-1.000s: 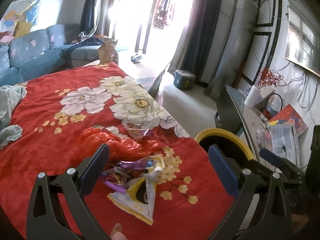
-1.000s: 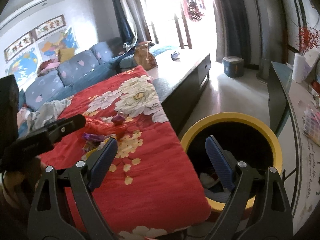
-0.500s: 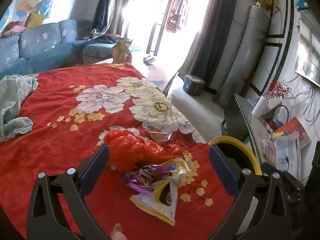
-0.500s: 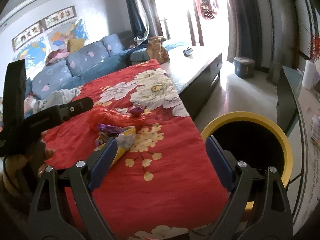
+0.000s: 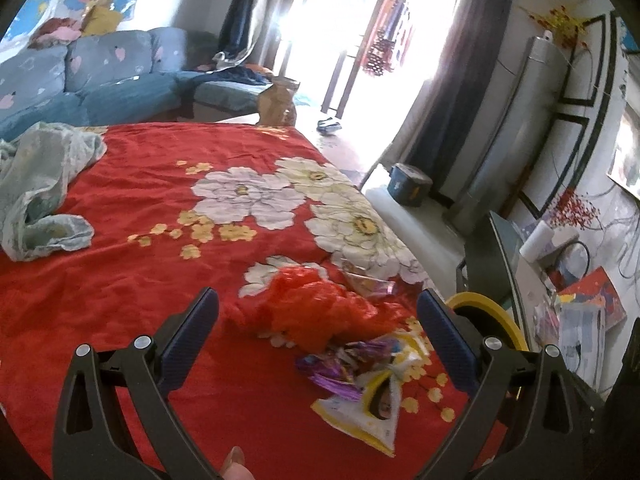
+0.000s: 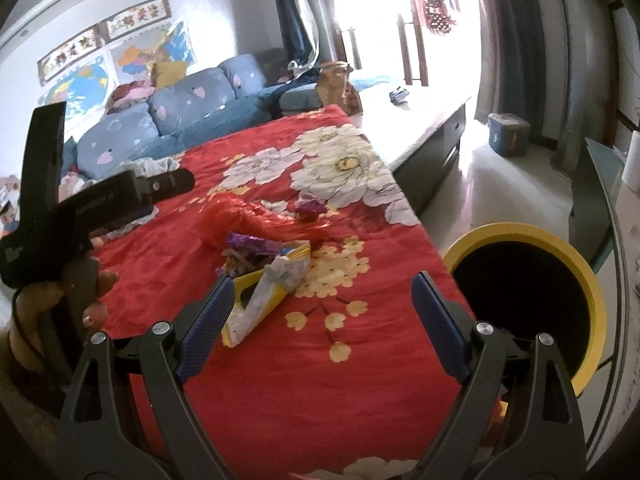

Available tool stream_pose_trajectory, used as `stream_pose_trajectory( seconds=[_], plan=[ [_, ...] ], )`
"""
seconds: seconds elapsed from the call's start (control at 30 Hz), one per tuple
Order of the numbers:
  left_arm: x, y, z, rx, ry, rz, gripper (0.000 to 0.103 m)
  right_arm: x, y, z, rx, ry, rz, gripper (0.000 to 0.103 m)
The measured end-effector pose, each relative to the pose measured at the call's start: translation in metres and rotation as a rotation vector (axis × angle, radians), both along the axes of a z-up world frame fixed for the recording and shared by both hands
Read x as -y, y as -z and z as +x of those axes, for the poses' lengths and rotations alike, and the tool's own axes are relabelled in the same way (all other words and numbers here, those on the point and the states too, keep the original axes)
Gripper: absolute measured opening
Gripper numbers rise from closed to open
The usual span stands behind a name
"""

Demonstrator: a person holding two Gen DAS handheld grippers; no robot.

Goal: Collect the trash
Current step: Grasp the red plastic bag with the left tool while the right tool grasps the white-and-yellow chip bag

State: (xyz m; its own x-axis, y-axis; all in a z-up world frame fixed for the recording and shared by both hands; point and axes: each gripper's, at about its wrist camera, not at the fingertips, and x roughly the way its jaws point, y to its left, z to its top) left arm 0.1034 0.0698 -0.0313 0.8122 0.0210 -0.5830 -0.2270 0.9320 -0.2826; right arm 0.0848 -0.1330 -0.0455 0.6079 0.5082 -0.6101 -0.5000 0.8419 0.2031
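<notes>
Both grippers hang in the air with jaws spread wide, nothing between the 2 blue pads of either. The left gripper [image 5: 318, 336] is clutched in a bare left hand [image 6: 60, 300] (painted nails showing); the right gripper [image 6: 322, 314] points forward and down

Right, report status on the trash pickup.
Left tongs open, empty; right tongs open, empty. Wrappers and red bag on red cloth. Yellow bin beside; nothing blocking.
</notes>
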Motion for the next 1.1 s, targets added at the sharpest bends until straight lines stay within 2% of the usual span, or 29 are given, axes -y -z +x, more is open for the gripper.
stream_pose_trajectory(
  seconds=[0.37, 0.63, 0.7, 0.83, 0.93, 0.97, 1.0, 1.1],
  plan=[
    [-0.034, 0.015, -0.002, -0.018, -0.066, -0.047, 0.096, -0.035, 0.018, 0.003, -0.044, -0.064, -0.038, 0.081],
    [-0.042, 0.028, 0.002, -0.035, -0.044, -0.089, 0.094, -0.048, 0.034, 0.009, -0.098, -0.084, -0.042, 0.080],
    [-0.041, 0.030, 0.006, -0.038, -0.026, -0.111, 0.084, -0.051, 0.038, 0.011, -0.116, -0.094, -0.039, 0.075],
    [-0.039, 0.035, 0.015, -0.042, 0.004, -0.140, 0.078, -0.055, 0.049, 0.015, -0.162, -0.118, -0.030, 0.064],
    [-0.036, 0.040, 0.023, -0.047, 0.030, -0.163, 0.076, -0.057, 0.056, 0.016, -0.200, -0.139, -0.019, 0.052],
    [-0.035, 0.041, 0.026, -0.051, 0.037, -0.171, 0.075, -0.058, 0.058, 0.016, -0.213, -0.146, -0.013, 0.047],
    [-0.034, 0.043, 0.028, -0.053, 0.041, -0.175, 0.073, -0.058, 0.060, 0.017, -0.228, -0.151, -0.005, 0.037],
    [-0.032, 0.049, 0.033, -0.064, 0.050, -0.196, 0.067, -0.058, 0.063, 0.016, -0.246, -0.166, 0.005, 0.020]
  ],
)
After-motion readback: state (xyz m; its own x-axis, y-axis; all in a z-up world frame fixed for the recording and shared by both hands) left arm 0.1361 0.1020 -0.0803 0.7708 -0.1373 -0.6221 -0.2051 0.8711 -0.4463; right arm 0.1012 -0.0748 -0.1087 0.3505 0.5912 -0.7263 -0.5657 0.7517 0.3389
